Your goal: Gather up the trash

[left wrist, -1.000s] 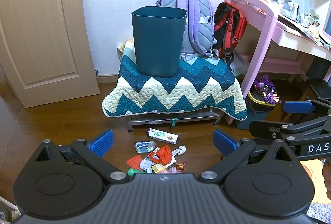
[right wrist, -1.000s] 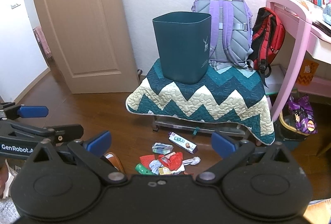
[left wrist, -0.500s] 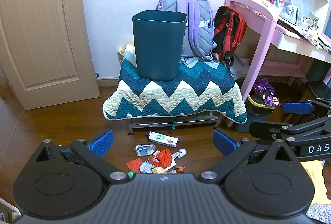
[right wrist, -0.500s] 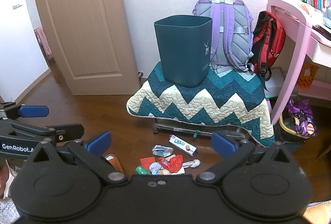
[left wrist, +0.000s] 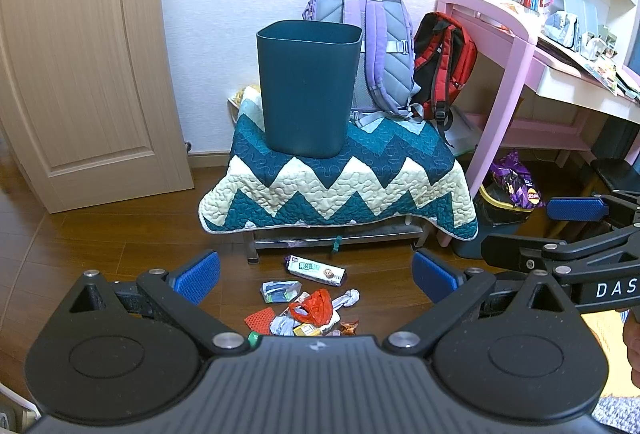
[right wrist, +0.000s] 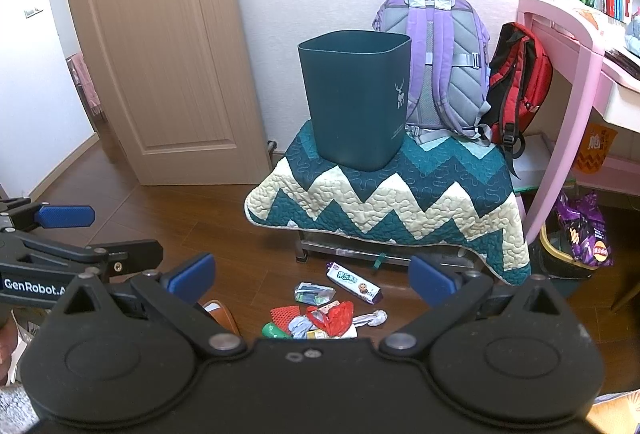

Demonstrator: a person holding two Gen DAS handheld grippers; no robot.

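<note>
A pile of trash (left wrist: 308,308) lies on the wooden floor in front of a low stool: a red plastic bag (left wrist: 316,308), a white cookie wrapper (left wrist: 316,270) and small wrappers. It also shows in the right wrist view (right wrist: 328,314). A dark teal bin (left wrist: 306,87) stands upright on the quilt-covered stool (left wrist: 340,185); the right wrist view shows the bin (right wrist: 356,97) too. My left gripper (left wrist: 316,276) is open and empty above the pile. My right gripper (right wrist: 312,276) is open and empty, to the right of the left one.
A purple backpack (left wrist: 378,45) and a red backpack (left wrist: 444,61) lean behind the bin. A pink desk (left wrist: 516,49) with shelves stands at the right, a lined basket (left wrist: 508,205) under it. A wooden door (left wrist: 80,53) is at the left.
Both grippers have pulled back and risen a little; the bin, stool and trash pile look slightly farther and lower in both views. Both jaws stay open.
</note>
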